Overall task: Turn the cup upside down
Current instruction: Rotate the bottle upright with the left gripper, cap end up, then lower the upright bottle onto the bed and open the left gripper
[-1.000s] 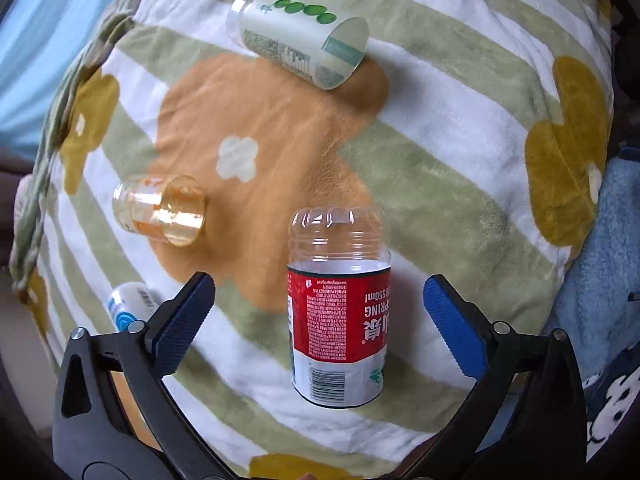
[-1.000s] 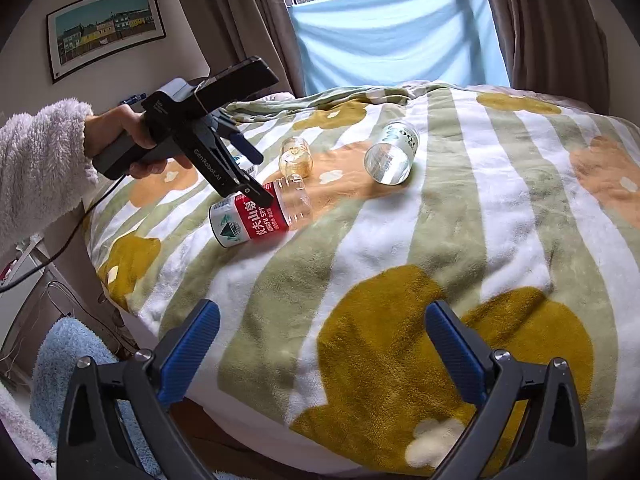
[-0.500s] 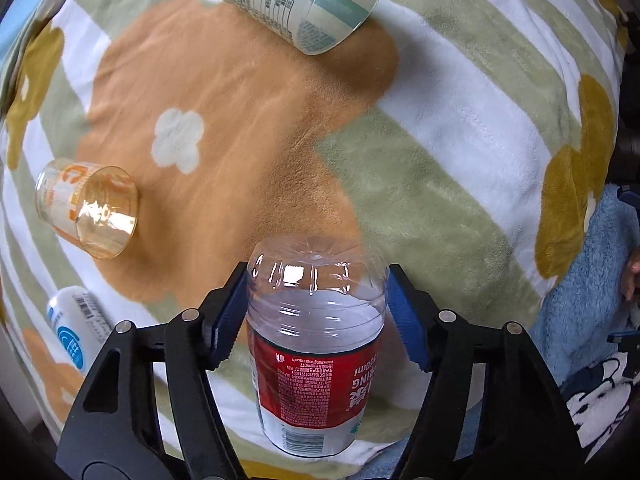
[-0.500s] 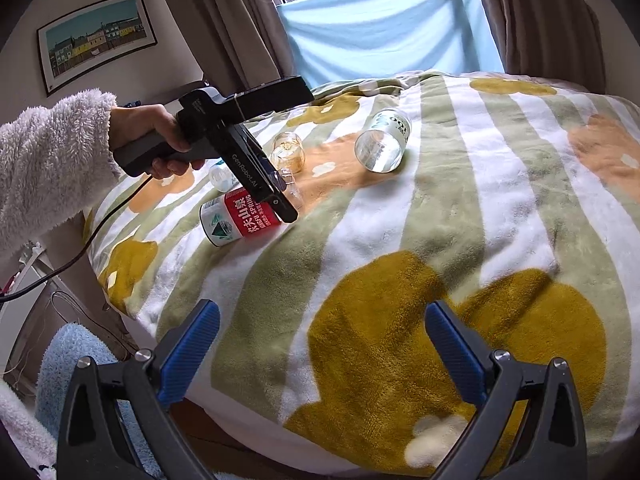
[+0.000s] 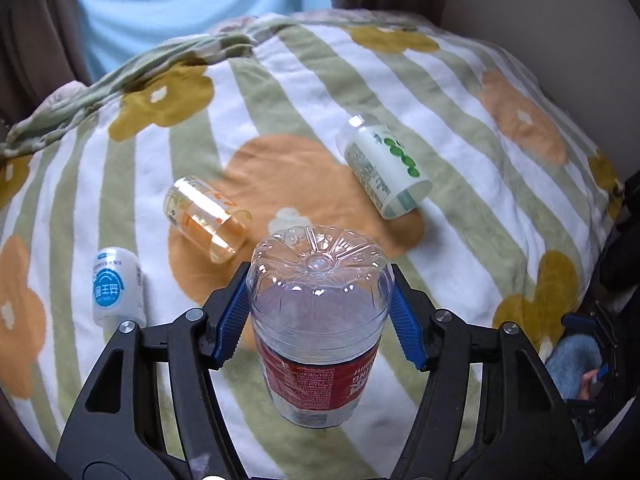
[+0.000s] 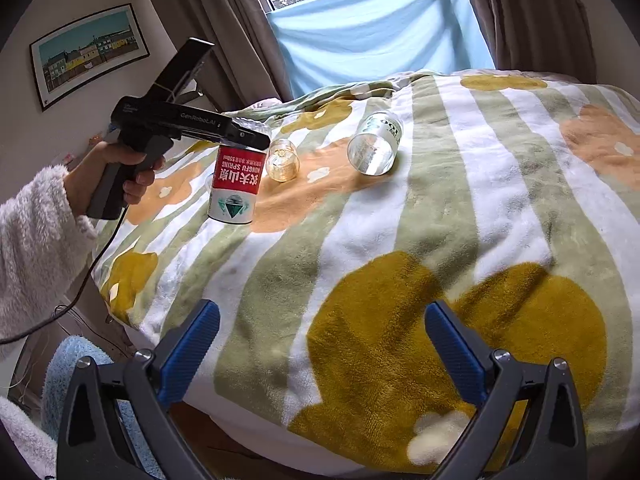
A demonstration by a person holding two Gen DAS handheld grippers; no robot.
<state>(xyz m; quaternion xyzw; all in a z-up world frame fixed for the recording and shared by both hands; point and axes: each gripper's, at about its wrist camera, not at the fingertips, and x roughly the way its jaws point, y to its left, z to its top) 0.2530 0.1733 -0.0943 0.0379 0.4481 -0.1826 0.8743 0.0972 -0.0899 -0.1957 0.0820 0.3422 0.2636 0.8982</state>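
A clear plastic cup with a red label (image 5: 320,344) is held upside down, closed base up and open rim toward the striped blanket (image 5: 460,92). My left gripper (image 5: 318,316) is shut on its clear upper part, blue pads (image 5: 230,320) pressing both sides. In the right wrist view the red-label cup (image 6: 236,184) hangs upright-inverted from the left gripper (image 6: 248,138), its rim at or just above the blanket; contact cannot be told. My right gripper (image 6: 320,344) stands open and empty over the blanket's near edge.
An amber cup (image 5: 208,218) and a white-green cup (image 5: 386,168) lie on their sides beyond the held one. A small blue-white cup (image 5: 116,286) stands at left. A person's hand (image 6: 120,172) in a fluffy sleeve holds the left tool. Curtains and a window stand behind.
The left gripper shut on the red-label cup lying on its side, lifted it and turned it so its base points up. The right gripper stayed open in place.
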